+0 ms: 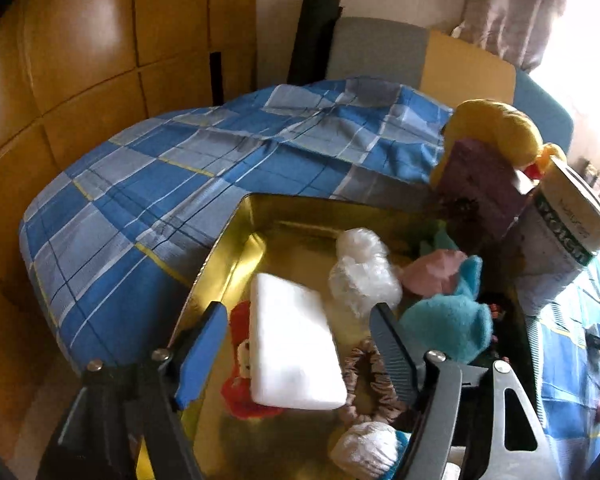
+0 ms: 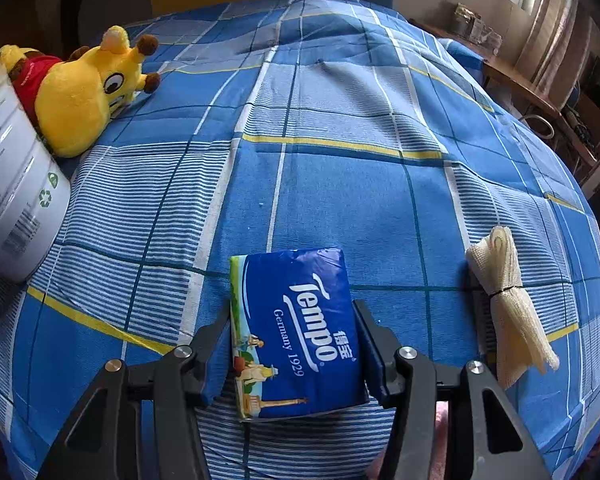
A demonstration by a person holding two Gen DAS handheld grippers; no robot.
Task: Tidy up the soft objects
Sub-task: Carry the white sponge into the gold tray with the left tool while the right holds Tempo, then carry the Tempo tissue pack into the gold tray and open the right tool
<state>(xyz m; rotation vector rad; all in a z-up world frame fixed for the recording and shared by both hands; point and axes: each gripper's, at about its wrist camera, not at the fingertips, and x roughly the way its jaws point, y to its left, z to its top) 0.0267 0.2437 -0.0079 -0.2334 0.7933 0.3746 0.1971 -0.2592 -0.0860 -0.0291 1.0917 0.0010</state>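
In the left wrist view my left gripper (image 1: 300,332) is open above a gold tin box (image 1: 236,248). A white foam block (image 1: 292,340) lies between the fingers, loose in the box, over a red toy (image 1: 240,364). The box also holds white wrapped bundles (image 1: 362,276), a pink piece (image 1: 432,272), a teal plush (image 1: 448,320) and a brown scrunchie (image 1: 370,380). In the right wrist view my right gripper (image 2: 292,328) is shut on a blue Tempo tissue pack (image 2: 296,332) over the checked bedsheet (image 2: 340,120).
A yellow giraffe plush (image 2: 80,92) lies beside a white can (image 2: 12,184) at the left of the bed. A cream mesh cloth bundle (image 2: 508,300) lies at the right. In the left wrist view a purple box (image 1: 480,184) and the can (image 1: 560,236) stand behind the tin.
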